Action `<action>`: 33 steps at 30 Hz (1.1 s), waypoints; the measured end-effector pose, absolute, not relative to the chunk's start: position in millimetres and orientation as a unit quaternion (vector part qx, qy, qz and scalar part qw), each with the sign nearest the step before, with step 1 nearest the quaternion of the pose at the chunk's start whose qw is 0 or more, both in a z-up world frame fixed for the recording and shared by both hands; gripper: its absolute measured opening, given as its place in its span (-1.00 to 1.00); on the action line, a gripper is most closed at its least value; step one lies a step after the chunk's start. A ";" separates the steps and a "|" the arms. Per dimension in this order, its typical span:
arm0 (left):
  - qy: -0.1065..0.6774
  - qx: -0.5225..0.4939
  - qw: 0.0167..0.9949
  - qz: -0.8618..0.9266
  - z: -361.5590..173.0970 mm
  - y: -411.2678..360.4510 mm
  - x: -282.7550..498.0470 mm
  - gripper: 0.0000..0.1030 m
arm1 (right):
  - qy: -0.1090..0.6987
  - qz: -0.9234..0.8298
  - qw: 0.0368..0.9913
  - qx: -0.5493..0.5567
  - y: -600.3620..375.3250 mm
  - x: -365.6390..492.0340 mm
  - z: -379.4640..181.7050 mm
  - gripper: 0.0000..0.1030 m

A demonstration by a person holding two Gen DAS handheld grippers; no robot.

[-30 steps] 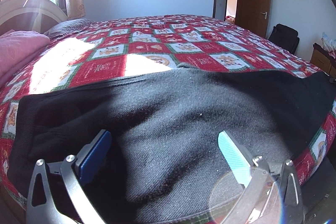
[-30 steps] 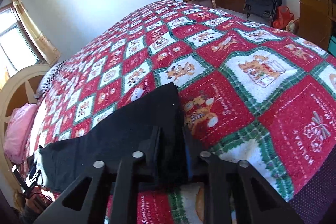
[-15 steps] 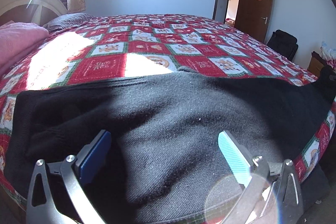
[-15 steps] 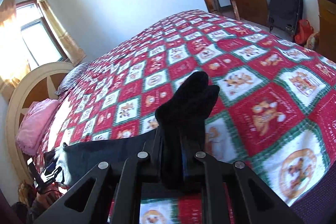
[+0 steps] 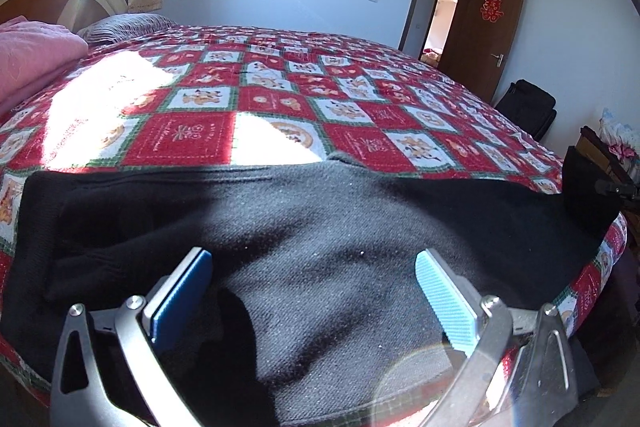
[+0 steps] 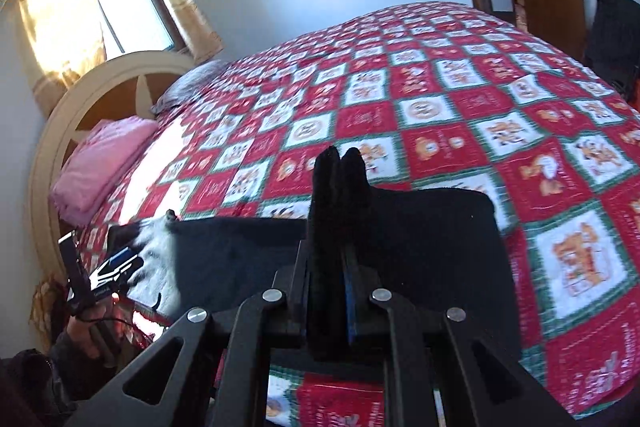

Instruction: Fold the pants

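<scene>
Black pants (image 5: pixel 320 235) lie lengthwise along the near edge of the bed. My left gripper (image 5: pixel 312 271) is open just above the wide waist end, its blue pads spread apart and holding nothing. My right gripper (image 6: pixel 336 267) is shut on the leg-end cuffs (image 6: pixel 340 171), which stick up between its fingers, lifted off the quilt. The rest of the pants (image 6: pixel 420 227) trails under and to the left of it. The left gripper (image 6: pixel 108 267) shows far left in the right wrist view; the lifted cuff end (image 5: pixel 580 183) shows far right in the left wrist view.
The bed carries a red, green and white patchwork quilt (image 5: pixel 280 99). A pink folded blanket (image 6: pixel 100 163) and a grey pillow (image 5: pixel 128 27) lie by the round headboard (image 6: pixel 120 79). A brown door (image 5: pixel 492 31), a black chair (image 5: pixel 524 107) and a dresser stand beyond the bed.
My right gripper has lifted the leg cuffs off the quilt and swung leftward toward the waist end. My left gripper has stayed open over the waist.
</scene>
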State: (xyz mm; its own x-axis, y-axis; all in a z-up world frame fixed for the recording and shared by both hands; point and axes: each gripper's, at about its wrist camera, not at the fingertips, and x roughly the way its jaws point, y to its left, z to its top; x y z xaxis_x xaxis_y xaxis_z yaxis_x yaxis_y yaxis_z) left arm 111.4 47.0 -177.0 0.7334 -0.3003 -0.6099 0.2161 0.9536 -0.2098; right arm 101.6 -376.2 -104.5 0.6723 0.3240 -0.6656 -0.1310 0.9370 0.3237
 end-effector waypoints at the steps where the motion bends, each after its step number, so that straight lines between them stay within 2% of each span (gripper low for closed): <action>1: 0.336 -0.063 0.929 -0.140 -175.9 46.9 111.4 1.00 | 0.387 0.132 0.904 0.122 -368.4 103.6 -105.9 -0.74; 14: 0.331 -0.055 0.926 -0.174 -168.1 33.5 106.6 1.00 | 0.404 0.208 0.888 0.074 -273.0 126.1 -115.3 -0.74; 23: 0.325 -0.036 0.919 -0.221 -160.8 11.9 97.6 1.00 | 0.474 0.249 0.844 0.030 -223.0 142.5 -169.2 -0.68; 25: 0.326 -0.032 0.914 -0.238 -160.2 3.4 94.8 1.00 | 0.476 0.274 0.835 0.038 -225.9 137.3 -167.0 -0.38; 26: 0.328 -0.031 0.911 -0.248 -160.1 -2.3 93.9 1.00 | 0.469 0.288 0.834 0.047 -230.8 133.2 -162.2 -0.08; 27: 0.330 -0.031 0.908 -0.258 -159.8 -8.0 93.2 1.00 | 0.459 0.301 0.834 0.053 -236.9 127.9 -156.1 0.04; 33: 0.338 -0.006 0.888 -0.312 -156.1 -57.4 94.8 0.99 | 0.415 0.254 0.871 0.076 -309.4 109.7 -127.3 0.04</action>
State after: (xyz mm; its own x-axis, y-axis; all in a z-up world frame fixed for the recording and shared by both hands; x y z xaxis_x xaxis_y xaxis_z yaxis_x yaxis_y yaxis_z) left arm 94.8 -57.4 -156.1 0.5776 -0.5573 -0.5965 0.5493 0.8059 -0.2210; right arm 109.7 -309.4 -127.3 0.5271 0.5052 -0.6833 -0.3793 0.8594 0.3429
